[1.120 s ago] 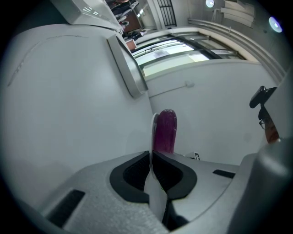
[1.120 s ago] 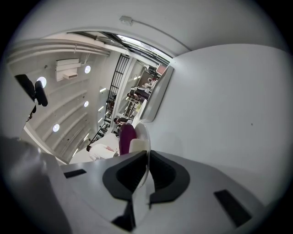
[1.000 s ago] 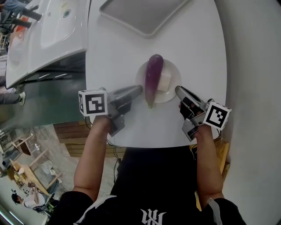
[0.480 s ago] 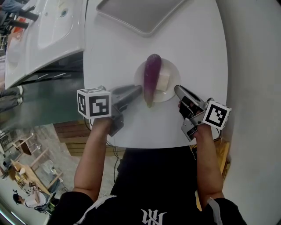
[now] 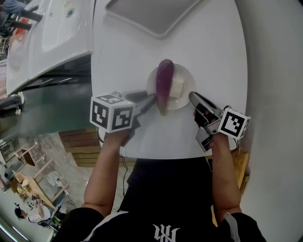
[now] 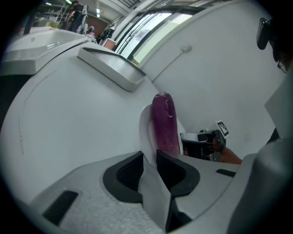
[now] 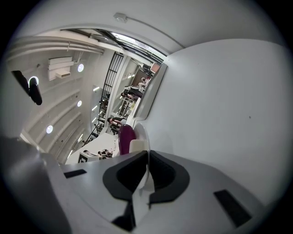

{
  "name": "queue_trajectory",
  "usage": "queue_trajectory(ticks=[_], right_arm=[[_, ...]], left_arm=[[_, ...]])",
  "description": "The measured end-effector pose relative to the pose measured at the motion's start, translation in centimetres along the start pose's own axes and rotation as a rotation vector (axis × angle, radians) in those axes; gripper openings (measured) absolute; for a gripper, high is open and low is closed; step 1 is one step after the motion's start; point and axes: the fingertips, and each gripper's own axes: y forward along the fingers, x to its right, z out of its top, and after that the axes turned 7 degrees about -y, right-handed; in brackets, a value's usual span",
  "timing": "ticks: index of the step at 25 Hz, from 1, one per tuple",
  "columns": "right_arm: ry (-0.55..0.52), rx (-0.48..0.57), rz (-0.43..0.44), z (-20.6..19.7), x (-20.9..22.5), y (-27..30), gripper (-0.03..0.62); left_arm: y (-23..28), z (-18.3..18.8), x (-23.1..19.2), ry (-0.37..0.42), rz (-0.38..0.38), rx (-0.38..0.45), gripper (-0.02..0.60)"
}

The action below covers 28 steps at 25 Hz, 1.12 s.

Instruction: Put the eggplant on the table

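Purple and glossy, the eggplant (image 5: 164, 85) is seen lying lengthwise on a small white plate (image 5: 189, 79), its stem end pointing toward the person and reaching the near rim. 1 pale block (image 5: 176, 87) is set on the same plate, touching the eggplant's right side. The plate is placed near the middle of a round white table (image 5: 213, 47); the eggplant is thus carried by the plate and not by the tabletop itself.

The left gripper (image 5: 150, 98) is held at the plate's left edge. Its jaws are opening: in the left gripper view a clear gap is shown between the 2 dark pads (image 6: 129, 170), with the plate's rim lined up at that gap and not pressed by either pad. The eggplant (image 6: 165, 123) is seen just beyond the tips.

The right gripper (image 5: 191, 96) is held at the plate's right edge. In the right gripper view its pads (image 7: 163, 172) are closed almost together, and the thin rim of the plate is pinched between them.

A grey tray (image 5: 156, 14) is laid at the table's far side, well apart from the plate, and a white sink (image 5: 52, 33) is seen beyond the table's left edge.
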Motion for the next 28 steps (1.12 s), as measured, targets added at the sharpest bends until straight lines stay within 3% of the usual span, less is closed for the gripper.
queue_trajectory(ticks=[9,16,28], right_arm=[[0.021,-0.032,-0.084,-0.6,0.8,-0.2,0.017],[-0.026,-0.056,-0.158,-0.8,1.1,-0.1,0.018],[-0.122,-0.106,-0.228,-0.8,1.8,0.5,0.020]], left_arm=[[0.2,-0.1,-0.3,0.072,0.072,-0.070,0.074],[0.3,0.0,-0.7,0.180,0.169,-0.123,0.080],[0.6,0.6,-0.9,0.294,0.236,-0.196,0.089]])
